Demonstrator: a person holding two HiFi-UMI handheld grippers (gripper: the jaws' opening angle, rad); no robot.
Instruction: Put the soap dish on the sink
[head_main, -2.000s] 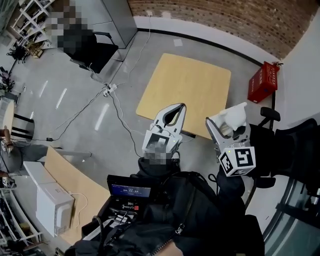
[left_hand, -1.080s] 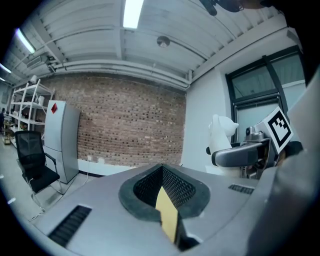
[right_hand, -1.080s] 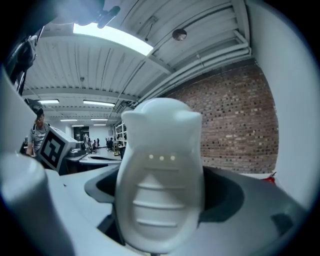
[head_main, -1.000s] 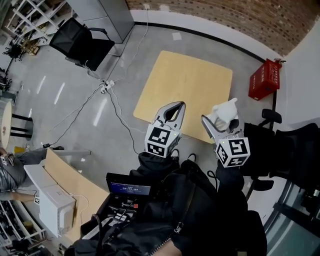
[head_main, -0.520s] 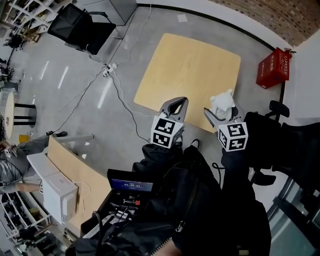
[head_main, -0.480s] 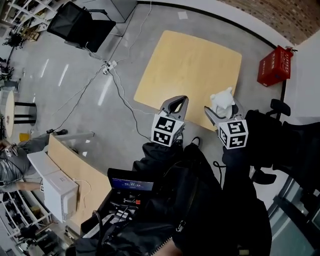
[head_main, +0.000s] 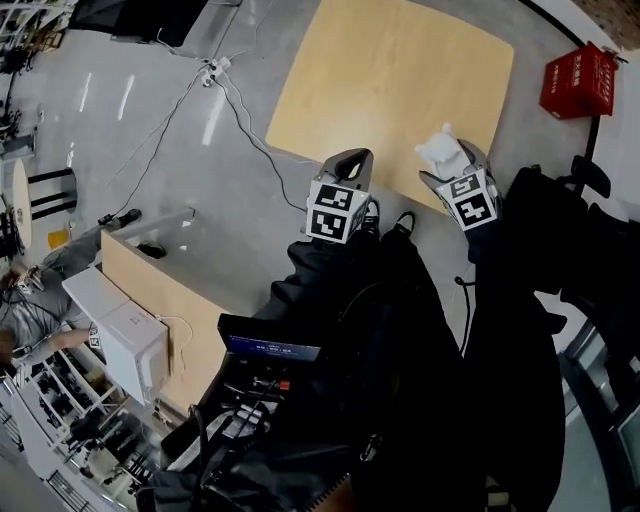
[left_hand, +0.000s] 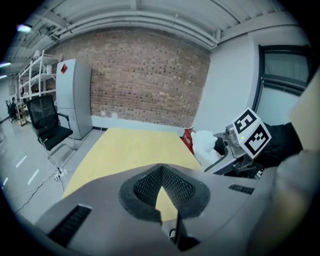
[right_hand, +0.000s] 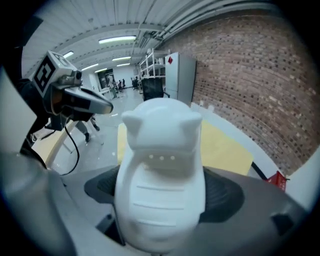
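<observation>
The soap dish (right_hand: 161, 150) is white and shaped like a small animal with two ears. It stands upright between the dark pads of my right gripper (right_hand: 162, 197), which is shut on it. In the head view the soap dish (head_main: 438, 150) pokes out ahead of the right gripper (head_main: 447, 168), over the near edge of a wooden table (head_main: 390, 75). My left gripper (head_main: 350, 160) is beside it at the left, shut with nothing in it. The left gripper view shows the closed jaws of the left gripper (left_hand: 162, 187) and the soap dish (left_hand: 204, 146) to the right. No sink is in view.
A red crate (head_main: 580, 82) sits on the floor beyond the table. Black office chairs (head_main: 565, 225) stand at the right. Cables (head_main: 232, 95) run across the grey floor on the left. A desk with a white box (head_main: 135, 340) is at the lower left.
The view has swung so that the table and both grippers sit higher in the frame. The right gripper still holds the soap dish; the left stays shut.
</observation>
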